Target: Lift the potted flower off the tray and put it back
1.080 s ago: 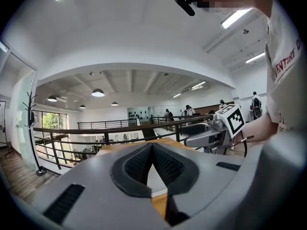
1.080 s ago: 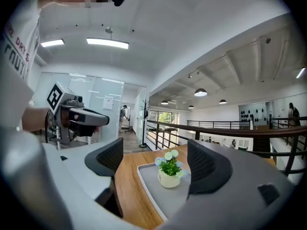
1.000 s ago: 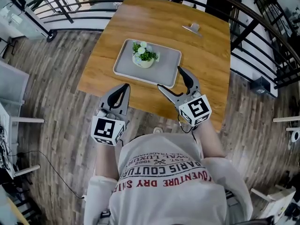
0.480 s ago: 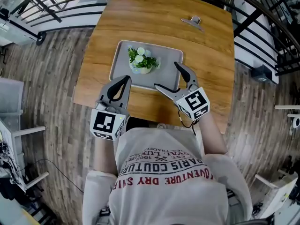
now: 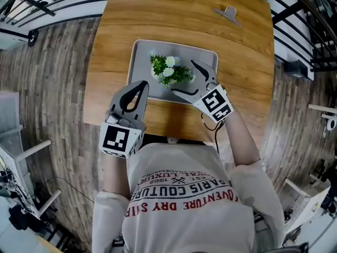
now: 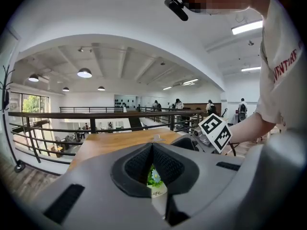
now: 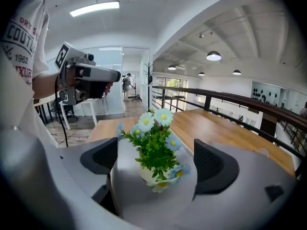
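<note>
Flower: the flower (image 5: 169, 73) stood upright on the tray (image 5: 139, 54), about at the tray's middle and slightly toward the person.
Tray: the grey tray lay flat on the wooden worktop (image 5: 113, 30), nearer the person's edge than the far one.
Right hand-held gripper: the right hand-held gripper (image 5: 184, 78) was open wide, and its jaws had just been opening. It reached in over the tray's near right part, tilted down toward the flower.
Flower and right hand-held gripper: in the right gripper view the flower stood between the 2 jaws with a clear gap on either side, and neither jaw touched it. In the head view, 1 jaw tip lay past the flower's right side and the other near the tray's near edge.
Left hand-held gripper: the left hand-held gripper (image 5: 141, 84) was closed, its 2 jaw tips together with nothing held. It was over the worktop, with its tip at the tray's near left edge.
Flower and left hand-held gripper: the flower stood ahead of it and to its right, apart from it. The left gripper view showed blossoms through the slit behind the joined tips.
Clip: a metal clip (image 5: 228, 12) lay at the worktop's far right, well apart from the tray.
</note>
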Demonstrator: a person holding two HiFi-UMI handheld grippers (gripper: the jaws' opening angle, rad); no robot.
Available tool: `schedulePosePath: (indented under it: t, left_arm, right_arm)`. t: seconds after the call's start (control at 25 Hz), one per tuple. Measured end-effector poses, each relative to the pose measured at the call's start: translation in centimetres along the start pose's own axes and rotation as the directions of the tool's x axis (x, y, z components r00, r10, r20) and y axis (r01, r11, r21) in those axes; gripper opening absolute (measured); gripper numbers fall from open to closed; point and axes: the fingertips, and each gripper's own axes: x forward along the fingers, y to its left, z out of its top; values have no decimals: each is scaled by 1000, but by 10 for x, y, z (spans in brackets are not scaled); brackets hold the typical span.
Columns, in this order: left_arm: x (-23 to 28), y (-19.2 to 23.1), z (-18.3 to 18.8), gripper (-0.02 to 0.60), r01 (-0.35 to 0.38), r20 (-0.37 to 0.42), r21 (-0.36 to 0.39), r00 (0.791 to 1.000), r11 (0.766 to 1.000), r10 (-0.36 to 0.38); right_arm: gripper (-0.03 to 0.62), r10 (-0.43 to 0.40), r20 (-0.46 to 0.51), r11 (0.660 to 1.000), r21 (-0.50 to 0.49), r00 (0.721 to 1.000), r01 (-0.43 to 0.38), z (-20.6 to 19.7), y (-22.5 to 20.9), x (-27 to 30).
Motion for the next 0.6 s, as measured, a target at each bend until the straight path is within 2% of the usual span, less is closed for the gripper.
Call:
schedulePosePath:
  t: [0.24,0.36,0.6]
  left_arm:
    - [7,12,-30,12,-16,-54,-89,998,996,11]
    - [12,15,-43,12,-20,-70,-108,997,994,13]
    - [25,21,-51,12,-27,-65,-141,998,990,18]
  right_arm:
    - [474,52,-114,998,-26,992,-55,-33,-4,38]
    - [474,73,-154,996,-35,985,-79,-48,-4,53]
    - [482,97,-162,995,11,982,-97,-60,-1,77]
